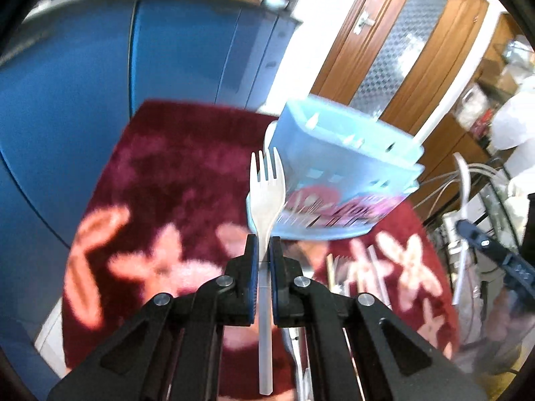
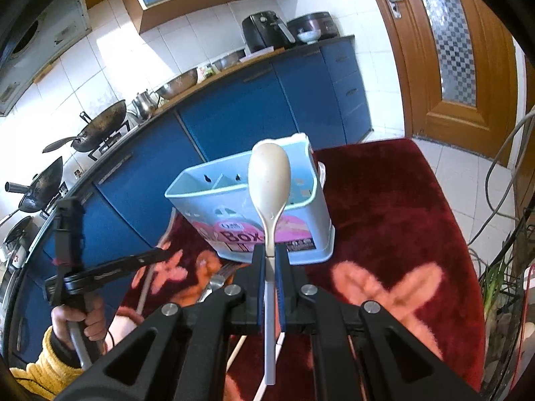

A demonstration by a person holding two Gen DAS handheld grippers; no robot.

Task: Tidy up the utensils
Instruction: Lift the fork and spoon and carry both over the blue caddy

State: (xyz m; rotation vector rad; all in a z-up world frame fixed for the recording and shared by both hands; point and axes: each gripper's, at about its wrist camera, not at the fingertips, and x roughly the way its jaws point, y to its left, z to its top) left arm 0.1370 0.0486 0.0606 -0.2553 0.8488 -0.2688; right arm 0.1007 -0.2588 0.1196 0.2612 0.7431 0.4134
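My left gripper (image 1: pixel 264 250) pinches a fork (image 1: pixel 267 187); right gripper (image 2: pixel 271 257) pinches a spoon (image 2: pixel 270 180); box (image 2: pixel 247 207) at 12 o'clock.

Blue cabinets (image 2: pixel 234 113) under a dark counter; black air fryer (image 2: pixel 264 31) beside rice cooker (image 2: pixel 312 25); white bowl (image 2: pixel 308 36); woks (image 2: pixel 100 130) on stove; steel kettle (image 2: pixel 143 105); wooden door (image 2: pixel 448 50), glass panel; loose cables (image 2: pixel 501 167).
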